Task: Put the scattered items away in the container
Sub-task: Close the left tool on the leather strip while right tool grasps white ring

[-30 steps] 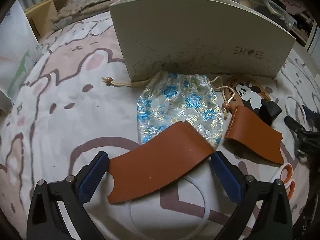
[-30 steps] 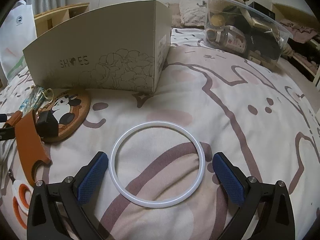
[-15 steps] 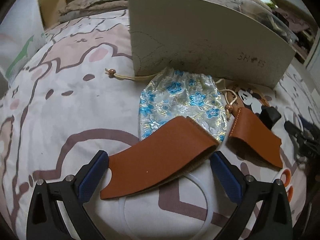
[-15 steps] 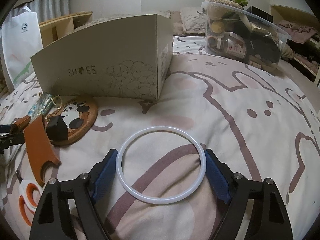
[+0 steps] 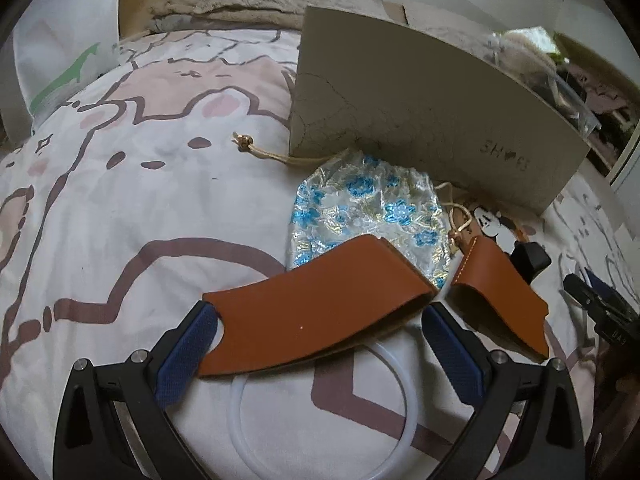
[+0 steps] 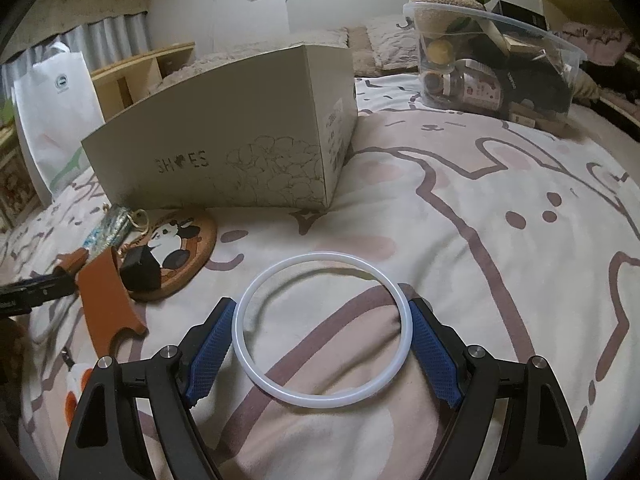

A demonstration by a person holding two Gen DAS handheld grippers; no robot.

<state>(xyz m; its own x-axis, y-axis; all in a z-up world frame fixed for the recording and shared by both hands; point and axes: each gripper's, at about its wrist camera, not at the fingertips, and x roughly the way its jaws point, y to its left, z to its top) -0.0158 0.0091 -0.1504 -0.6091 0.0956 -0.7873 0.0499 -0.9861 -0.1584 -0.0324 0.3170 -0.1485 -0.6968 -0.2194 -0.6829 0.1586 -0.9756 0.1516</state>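
Gripper over patterned bedspread, bedroom.

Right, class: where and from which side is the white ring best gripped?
Grip the white ring across its outer rim, opposite sides, coming from above: it lies flat and thin. The right gripper, whose jaws have just been closing, straddles it so, pads on the rim.

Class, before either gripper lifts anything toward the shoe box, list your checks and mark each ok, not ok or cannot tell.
1. Right gripper on white ring: jaws have just been closing, both pads touch it: ok.
2. Left gripper gripping leather sleeve end to end: ok.
3. Shoe box top open: cannot tell.
4. Bedding between ring and box free of items: ok.
5. Everything boxed: not ok; floral pouch and panda coaster lie outside.
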